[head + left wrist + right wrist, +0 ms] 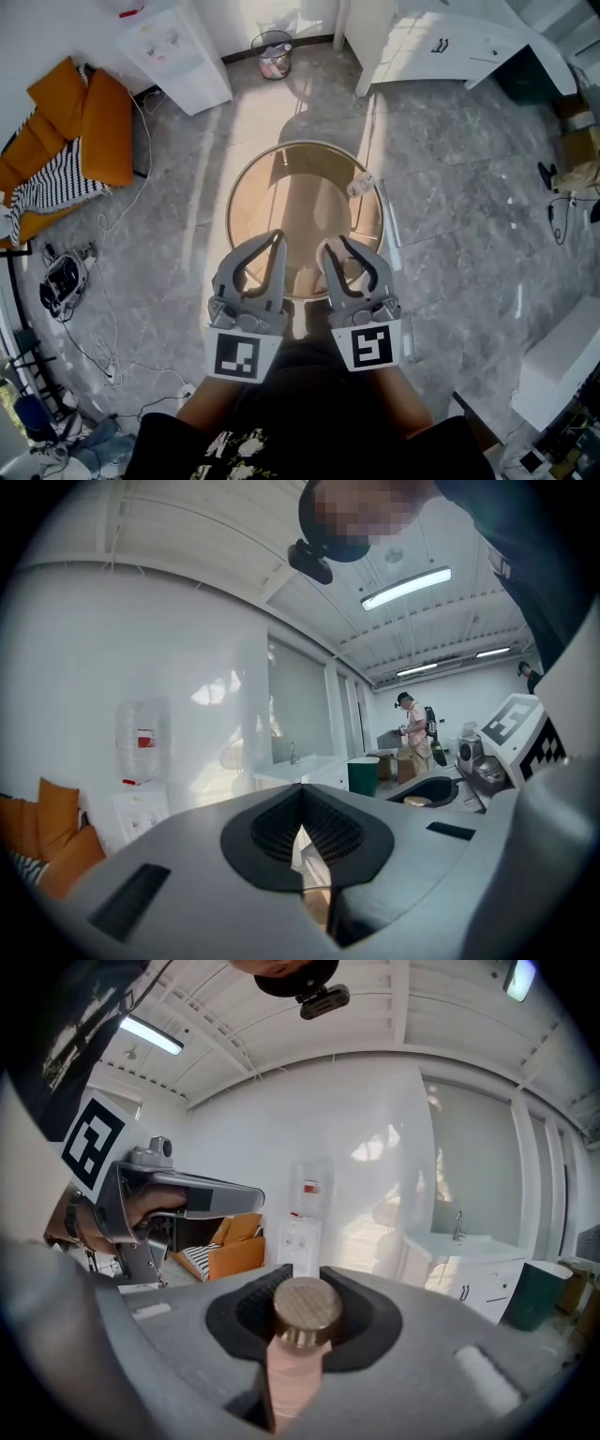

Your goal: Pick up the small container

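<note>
Right hand-held gripper [305, 1286]: you gripped the small container [298, 1365] under its cap [307, 1305], probably for steadiness.
Left hand-held gripper [302, 797]: jaws together, empty.
Container position: aloft over the desk [302, 187] edge.

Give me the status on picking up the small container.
Done: the right tool is clamped on the container, a pink bottle with a bronze cap, and holds it up off the table. In hand: just that hold; the left tool is shut and empty. Left: apparently nothing of the pickup. A small clear item sits on the table.
</note>
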`<state>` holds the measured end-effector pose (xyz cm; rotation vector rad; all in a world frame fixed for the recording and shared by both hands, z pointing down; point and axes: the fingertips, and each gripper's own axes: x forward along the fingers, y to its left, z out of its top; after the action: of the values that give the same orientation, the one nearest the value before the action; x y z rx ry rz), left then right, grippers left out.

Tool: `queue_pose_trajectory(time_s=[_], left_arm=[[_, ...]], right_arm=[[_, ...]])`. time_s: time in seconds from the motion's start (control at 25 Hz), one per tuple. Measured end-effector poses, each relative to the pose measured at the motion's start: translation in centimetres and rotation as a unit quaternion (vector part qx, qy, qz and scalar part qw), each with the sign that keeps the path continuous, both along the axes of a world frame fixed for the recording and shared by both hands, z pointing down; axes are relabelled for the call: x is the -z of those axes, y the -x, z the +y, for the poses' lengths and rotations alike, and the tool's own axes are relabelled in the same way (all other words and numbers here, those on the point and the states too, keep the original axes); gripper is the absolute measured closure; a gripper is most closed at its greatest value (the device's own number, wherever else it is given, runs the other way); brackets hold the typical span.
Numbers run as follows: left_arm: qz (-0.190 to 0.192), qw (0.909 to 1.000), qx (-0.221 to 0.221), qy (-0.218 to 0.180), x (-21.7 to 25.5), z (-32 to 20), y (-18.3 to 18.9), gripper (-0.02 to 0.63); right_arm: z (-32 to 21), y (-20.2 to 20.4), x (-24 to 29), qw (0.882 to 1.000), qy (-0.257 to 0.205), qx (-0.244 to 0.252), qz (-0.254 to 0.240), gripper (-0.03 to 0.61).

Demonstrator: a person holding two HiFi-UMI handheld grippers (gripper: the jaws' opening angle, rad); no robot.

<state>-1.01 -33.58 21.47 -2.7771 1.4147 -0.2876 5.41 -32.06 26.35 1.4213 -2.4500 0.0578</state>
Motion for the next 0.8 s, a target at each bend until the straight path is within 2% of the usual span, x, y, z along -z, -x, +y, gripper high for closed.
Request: queue_pose_trajectory(time_s=[0.16,0.24,0.44,0.64,0.8], left_arm=[[-0.011,0.9995,-0.014,-0.026,2.2,0.0,0.2,0.612],[-0.007,0.9996,-0.011,-0.025,3.2,0.0,0.5,0.612],[0.012,0.9996,-0.009,-0.023,5.5,0.1,0.6,0.612],[0.036,0.9992,0.01,-0.014,7.0,0.2,2.1,0.612],[0.045,0.9984,0.016,-0.031,9.0,0.2,3.0,0.612]], right_arm=[[-0.3,0.2,1.8,1.0,-0.011,0.009,0.0,0.494],[-0.4,0.4,3.1,1.0,-0.02,0.011,-0.006,0.494],[-1.1,0.4,4.9,1.0,-0.006,0.015,-0.014,0.494],[-1.3,1.5,7.8,0.999,-0.034,0.031,-0.007,0.494],[-1.1,1.8,10.7,0.997,-0.058,0.039,-0.016,0.494]])
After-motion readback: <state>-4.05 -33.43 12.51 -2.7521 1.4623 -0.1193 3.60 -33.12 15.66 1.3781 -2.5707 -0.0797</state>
